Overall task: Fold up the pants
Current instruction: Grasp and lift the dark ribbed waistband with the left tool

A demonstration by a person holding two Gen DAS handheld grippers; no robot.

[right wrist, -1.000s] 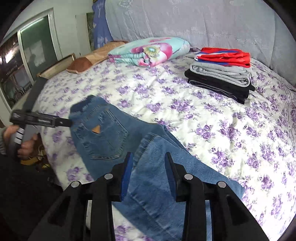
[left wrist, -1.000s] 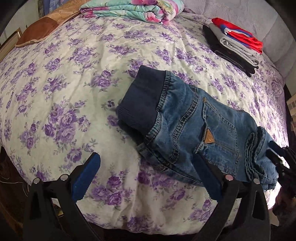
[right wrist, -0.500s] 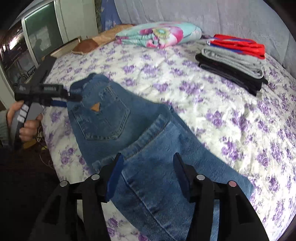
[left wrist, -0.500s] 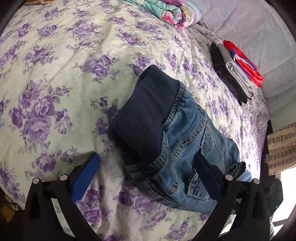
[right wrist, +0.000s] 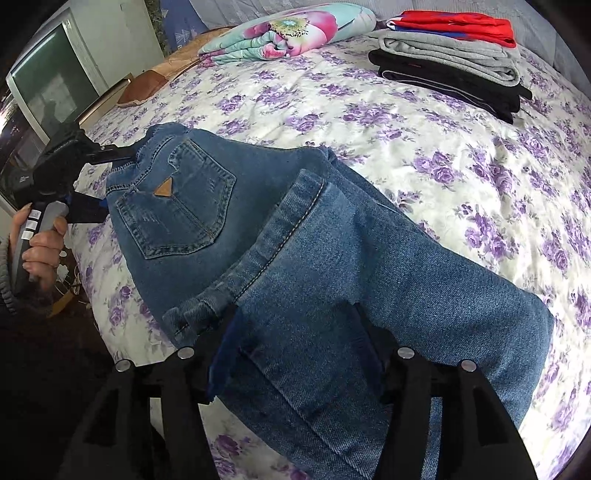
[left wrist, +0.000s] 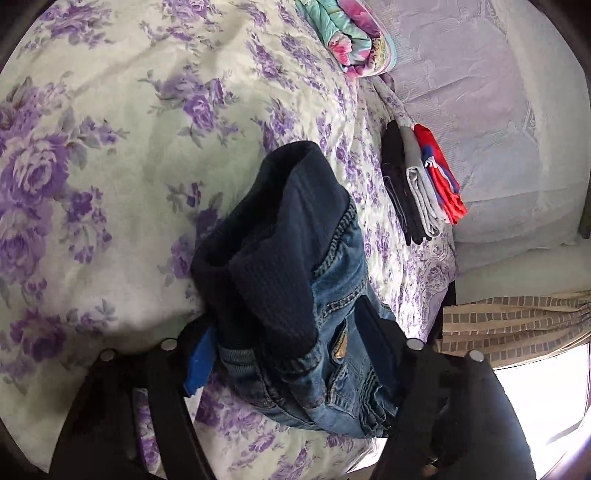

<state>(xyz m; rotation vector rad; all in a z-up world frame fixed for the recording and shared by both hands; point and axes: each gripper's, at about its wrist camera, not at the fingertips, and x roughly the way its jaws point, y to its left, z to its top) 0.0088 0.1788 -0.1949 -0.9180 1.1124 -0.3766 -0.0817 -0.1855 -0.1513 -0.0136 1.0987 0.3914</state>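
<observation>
Blue jeans (right wrist: 332, 258) with a dark ribbed waistband (left wrist: 273, 229) lie folded on the flowered bedspread (right wrist: 443, 122). In the left wrist view my left gripper (left wrist: 291, 350) has its jaws open around the bunched waist end of the jeans (left wrist: 332, 332). It also shows at the left of the right wrist view (right wrist: 92, 177), at the waist. My right gripper (right wrist: 295, 347) is open, with a finger on each side of the folded leg end near the bed's front edge.
A stack of folded clothes, black, grey and red (right wrist: 454, 55), lies at the far right of the bed. A rolled floral quilt (right wrist: 291, 29) lies at the head. A window (right wrist: 48, 81) is at the left.
My left gripper has moved forward onto the waistband, which now sits between its jaws. My right gripper has moved forward over the leg end and opened wider.
</observation>
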